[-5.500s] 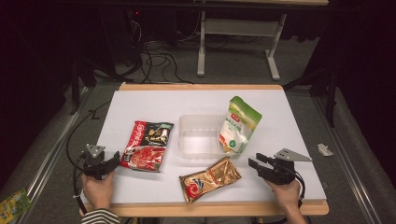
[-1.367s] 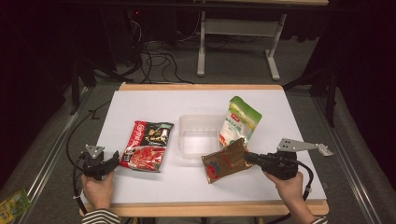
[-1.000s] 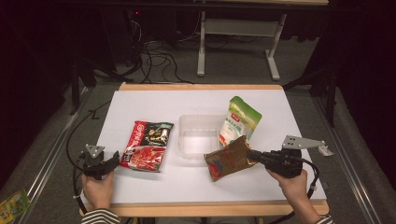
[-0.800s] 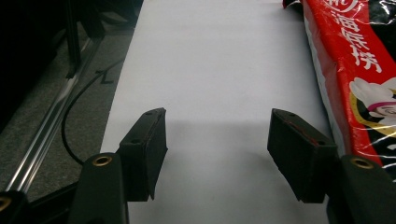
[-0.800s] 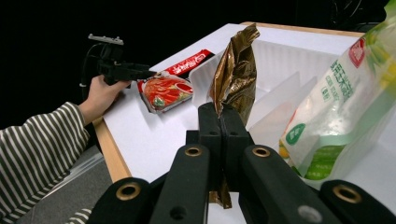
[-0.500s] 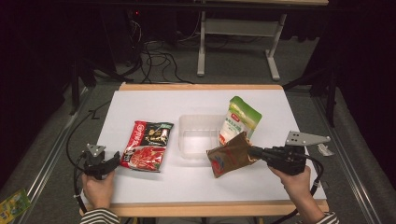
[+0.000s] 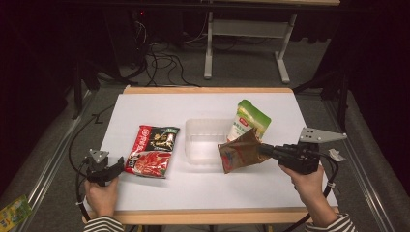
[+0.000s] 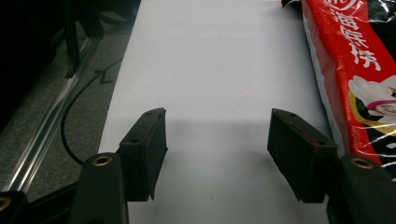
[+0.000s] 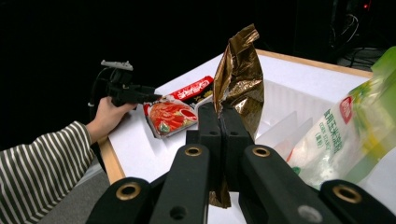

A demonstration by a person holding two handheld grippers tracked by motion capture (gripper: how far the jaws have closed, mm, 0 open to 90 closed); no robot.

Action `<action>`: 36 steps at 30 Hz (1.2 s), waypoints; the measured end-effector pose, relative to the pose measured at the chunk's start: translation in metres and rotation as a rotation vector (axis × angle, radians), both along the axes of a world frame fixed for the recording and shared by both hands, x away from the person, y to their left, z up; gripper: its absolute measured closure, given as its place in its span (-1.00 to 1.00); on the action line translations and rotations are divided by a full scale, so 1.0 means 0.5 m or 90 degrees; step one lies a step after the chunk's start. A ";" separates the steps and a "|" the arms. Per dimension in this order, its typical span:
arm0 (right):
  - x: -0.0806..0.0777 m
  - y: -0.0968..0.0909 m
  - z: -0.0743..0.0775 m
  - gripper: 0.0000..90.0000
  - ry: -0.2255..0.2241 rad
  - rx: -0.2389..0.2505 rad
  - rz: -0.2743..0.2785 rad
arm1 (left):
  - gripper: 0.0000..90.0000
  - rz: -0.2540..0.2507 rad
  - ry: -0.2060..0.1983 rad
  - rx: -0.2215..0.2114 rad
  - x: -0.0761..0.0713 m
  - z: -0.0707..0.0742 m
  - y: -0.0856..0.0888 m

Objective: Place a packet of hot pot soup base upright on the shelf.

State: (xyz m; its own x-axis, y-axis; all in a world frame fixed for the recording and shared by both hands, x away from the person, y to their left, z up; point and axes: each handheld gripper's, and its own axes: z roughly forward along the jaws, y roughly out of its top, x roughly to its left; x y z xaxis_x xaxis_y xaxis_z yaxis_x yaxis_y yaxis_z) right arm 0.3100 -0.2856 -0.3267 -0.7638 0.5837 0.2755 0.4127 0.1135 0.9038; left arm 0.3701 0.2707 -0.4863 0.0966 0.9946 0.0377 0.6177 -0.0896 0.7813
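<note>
My right gripper [image 7: 263, 150] is shut on the edge of a gold-brown foil packet [image 7: 238, 152], which hangs in the air just right of the clear plastic tub [image 7: 203, 140]. In the right gripper view the packet [image 9: 240, 79] stands on edge, pinched between the black jaws of that gripper [image 9: 219, 119]. My left gripper [image 7: 116, 169] rests at the table's front left, open, its fingers [image 8: 148, 144] wide apart over bare white tabletop. A red and black packet [image 7: 153, 151] lies just right of it, its red edge [image 8: 355, 79] beside the right jaw.
A green and white pouch [image 7: 249, 123] leans at the tub's far right corner. The white tabletop [image 7: 159, 108] has a wooden rim. Cables and a desk frame [image 7: 241, 43] lie on the floor beyond. A small green packet [image 7: 14, 212] lies on the floor at left.
The right gripper took the foil packet off the table's front and has lifted it, drifting right and upward over the last second. The left gripper has stayed put.
</note>
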 end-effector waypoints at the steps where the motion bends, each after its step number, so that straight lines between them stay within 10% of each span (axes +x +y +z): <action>1: 0.001 -0.001 0.002 1.00 0.000 0.001 -0.002 | -0.16 0.000 0.000 -0.001 0.000 0.000 0.000; 36: 0.089 0.011 0.013 1.00 0.041 0.018 -0.074 | -0.16 -0.001 0.001 -0.003 0.000 0.000 0.001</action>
State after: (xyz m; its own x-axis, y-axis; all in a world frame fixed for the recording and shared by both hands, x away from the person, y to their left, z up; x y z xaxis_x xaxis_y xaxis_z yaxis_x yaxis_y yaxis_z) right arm 0.3545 -0.2800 -0.3202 -0.6713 0.6588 0.3395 0.4794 0.0367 0.8768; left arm 0.3700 0.2710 -0.4862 0.0986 0.9946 0.0332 0.6182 -0.0874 0.7812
